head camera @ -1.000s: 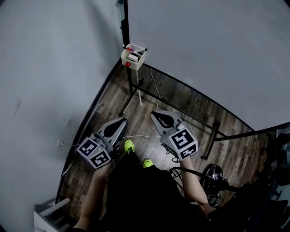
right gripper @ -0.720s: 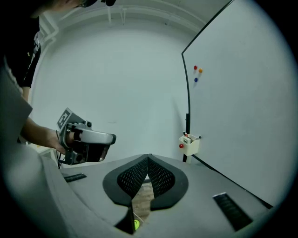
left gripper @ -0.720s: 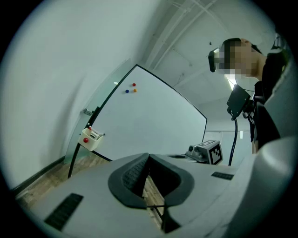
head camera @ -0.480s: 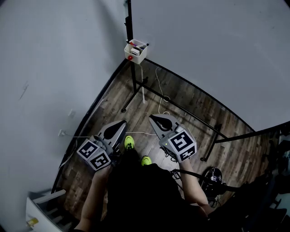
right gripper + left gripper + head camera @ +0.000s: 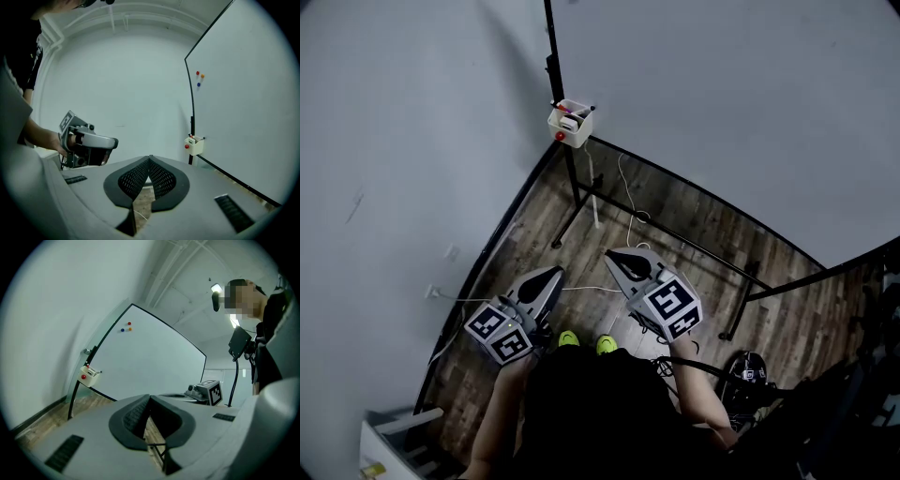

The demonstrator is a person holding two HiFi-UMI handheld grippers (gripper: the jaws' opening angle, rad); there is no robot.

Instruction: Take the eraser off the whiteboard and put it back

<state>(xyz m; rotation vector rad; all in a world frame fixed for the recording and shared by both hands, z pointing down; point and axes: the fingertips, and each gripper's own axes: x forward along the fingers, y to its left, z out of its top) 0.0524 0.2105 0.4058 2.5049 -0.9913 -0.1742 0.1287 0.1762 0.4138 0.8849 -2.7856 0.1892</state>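
1. Head view: a person is standing on a wooden floor (image 5: pixel 534 225), looking down at two tools held out in front. They are facing the corner where a whiteboard (image 5: pixel 750 112) on a black stand (image 5: pixel 552 56) is meeting a pale wall (image 5: pixel 403 141).
2. What has just changed: a second ago one bright yellow-green shoe was leading the other. Now both shoes (image 5: pixel 569 338) are sitting side by side under the body, and both tools have drifted slightly across the floor with them. The stride seems to be ending.
3. The task's thing: a small white tray (image 5: pixel 572 136) is hanging at the board's lower left corner, well ahead of both tools. A small block lying in it beside some pens (image 5: pixel 579 111) is looking like the eraser (image 5: pixel 569 121), though it is too small to be sure.
4. What that is meaning for the task: with the block in the tray and neither tool carrying anything, the scene is fitting either a walk up to fetch it or a step back after returning it.
5. The left hand-held gripper (image 5: pixel 554 273) is pointing roughly level towards the board, its jaws clenched pad to pad with nothing between them.
6. The right hand-held gripper (image 5: pixel 611 255) is tilting slightly downward near the left one, its jaws likewise pressed together and empty.
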